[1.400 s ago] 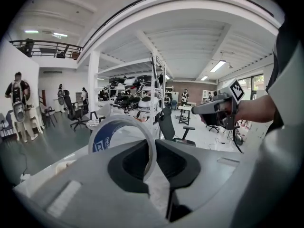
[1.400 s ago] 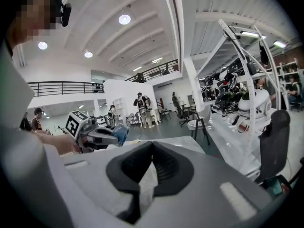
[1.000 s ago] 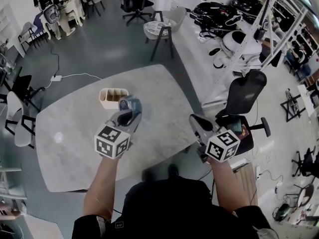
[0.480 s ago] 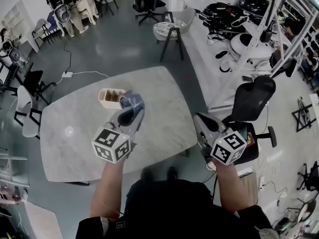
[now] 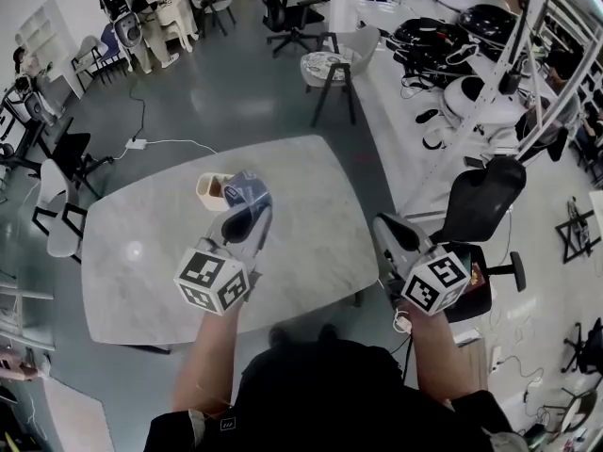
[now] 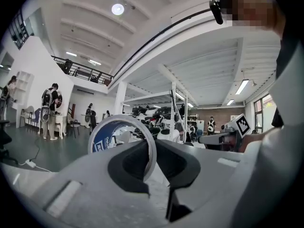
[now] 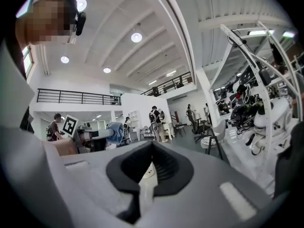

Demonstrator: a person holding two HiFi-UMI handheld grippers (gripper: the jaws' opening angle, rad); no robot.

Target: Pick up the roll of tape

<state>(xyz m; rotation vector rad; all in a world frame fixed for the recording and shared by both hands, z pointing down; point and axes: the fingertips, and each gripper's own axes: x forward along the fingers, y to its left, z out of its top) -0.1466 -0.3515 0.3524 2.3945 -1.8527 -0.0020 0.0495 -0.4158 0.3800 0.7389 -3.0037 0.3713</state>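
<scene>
Left gripper [image 6: 153, 151] clamped on blue-and-white ring-shaped roll of tape [image 6: 105, 137], over pale marble table [image 5: 132, 281] mid-frame, right gripper [image 5: 394, 234] lower right closed, empty

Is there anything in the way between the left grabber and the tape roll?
No, nothing is in the way. The left gripper already has the roll of tape pinched between its jaws, with one jaw inside the ring, and holds it over the table.

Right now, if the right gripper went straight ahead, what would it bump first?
Nothing near, it seems: the right gripper points over open floor, with people standing far off in that line; depth is unclear.
</scene>
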